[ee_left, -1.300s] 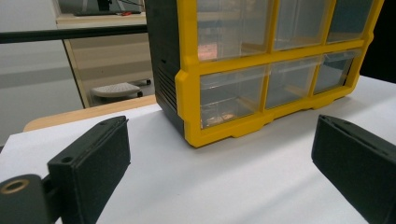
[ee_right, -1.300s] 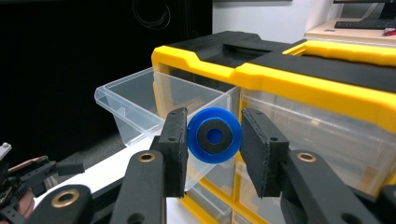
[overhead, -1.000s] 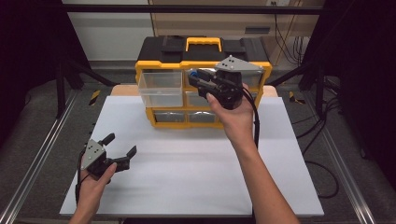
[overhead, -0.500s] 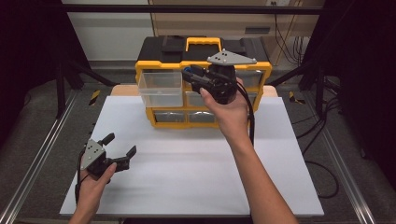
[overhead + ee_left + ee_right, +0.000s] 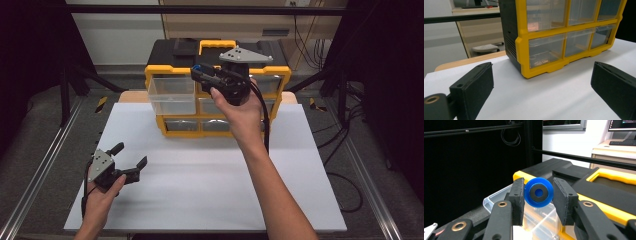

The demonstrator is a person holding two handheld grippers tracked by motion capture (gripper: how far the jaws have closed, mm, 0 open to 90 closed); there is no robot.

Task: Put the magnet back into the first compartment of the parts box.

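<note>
A blue wheel [image 5: 539, 192], disc-shaped with a dark ring and a blue hub at its centre, is clamped by its rim between the two pads of the right gripper [image 5: 538, 201]. Its flat face is turned back toward the gripper's body, so its axle line runs along the jaws, and the disc stands on edge across the gap. In the high view the right gripper [image 5: 202, 71] is held above the yellow-framed drawer cabinet [image 5: 155, 75], its jaws aimed toward the left, with the wheel seen as a blue speck at the tips. Directly below and beyond the jaws a clear drawer [image 5: 499, 198] is pulled out from the cabinet's upper row.

The left gripper [image 5: 131, 161] is held low over the white table [image 5: 200, 190], well apart from the cabinet, with its jaws spread wide and nothing between them. Its jaws are pointed toward the cabinet's lower drawers [image 5: 546, 50].
</note>
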